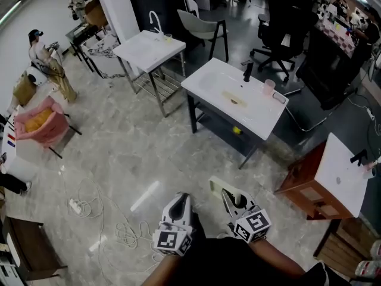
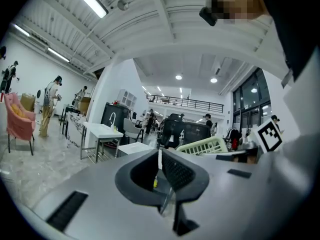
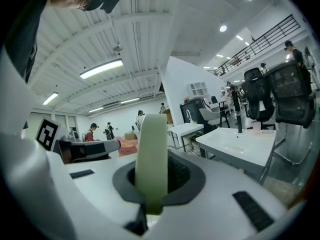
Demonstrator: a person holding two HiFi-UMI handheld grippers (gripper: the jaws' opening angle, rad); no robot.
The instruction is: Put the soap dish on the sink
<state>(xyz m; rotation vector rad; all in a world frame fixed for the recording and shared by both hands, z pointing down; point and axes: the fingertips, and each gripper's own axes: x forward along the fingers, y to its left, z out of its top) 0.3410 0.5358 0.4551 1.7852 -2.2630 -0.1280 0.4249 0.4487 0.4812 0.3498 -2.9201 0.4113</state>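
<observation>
In the head view my right gripper (image 1: 229, 195) is low in the picture, shut on a pale green slatted soap dish (image 1: 220, 186) that sticks out ahead of its jaws. The right gripper view shows the dish (image 3: 152, 154) edge-on, clamped between the pads. The white sink (image 1: 235, 97), on a dark frame, stands some way ahead across the floor. It carries a black faucet (image 1: 247, 71) and a pink cup (image 1: 269, 86). My left gripper (image 1: 180, 198) is beside the right one, jaws shut with nothing in them. From the left gripper view the dish (image 2: 202, 146) shows to the right.
A second white sink table (image 1: 149, 49) stands farther back on the left. At the right is a wooden cabinet (image 1: 324, 180) with a white top. A black office chair (image 1: 283, 31) is behind the sink. A cable (image 1: 113, 219) lies on the floor, and people stand at the far left.
</observation>
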